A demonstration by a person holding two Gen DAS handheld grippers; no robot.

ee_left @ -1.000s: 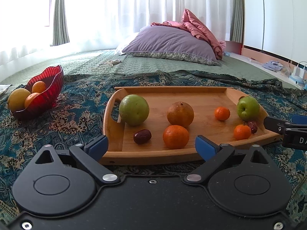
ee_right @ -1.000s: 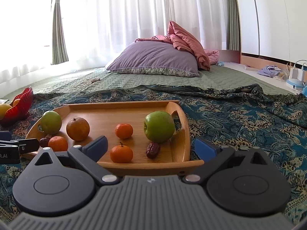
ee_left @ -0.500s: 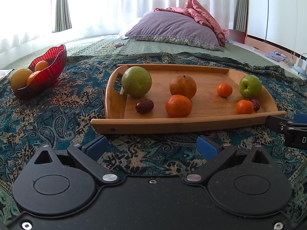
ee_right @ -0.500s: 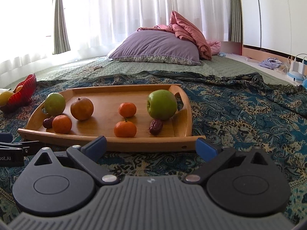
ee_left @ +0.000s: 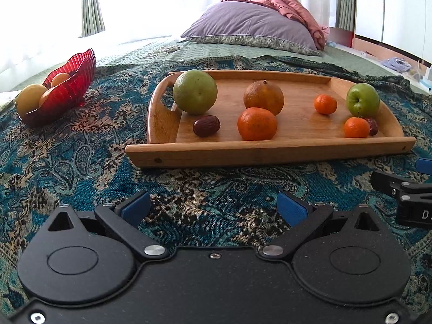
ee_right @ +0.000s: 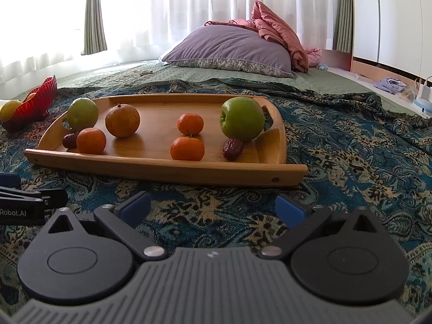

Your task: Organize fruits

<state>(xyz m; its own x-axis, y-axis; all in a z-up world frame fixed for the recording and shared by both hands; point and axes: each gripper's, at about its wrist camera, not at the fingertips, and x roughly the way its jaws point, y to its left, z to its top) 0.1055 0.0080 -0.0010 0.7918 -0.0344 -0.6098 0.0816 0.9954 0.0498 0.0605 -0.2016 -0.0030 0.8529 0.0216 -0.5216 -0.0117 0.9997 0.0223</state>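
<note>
A wooden tray lies on a patterned blue cloth. It holds a large green fruit, a brownish orange, a bigger mandarin, two small mandarins, a green apple and two dates. A red glass bowl with yellow and orange fruit stands left of the tray. My left gripper is open and empty, in front of the tray. My right gripper is open and empty, likewise short of the tray.
The cloth covers a green bedspread. A purple pillow and pink blanket lie at the back. White curtains hang behind. Chargers and clutter sit at far right beside white cabinets.
Both grippers have drawn back and risen from the tray, which now lies farther ahead on the cloth. Both stay open. The fruit has not moved.
</note>
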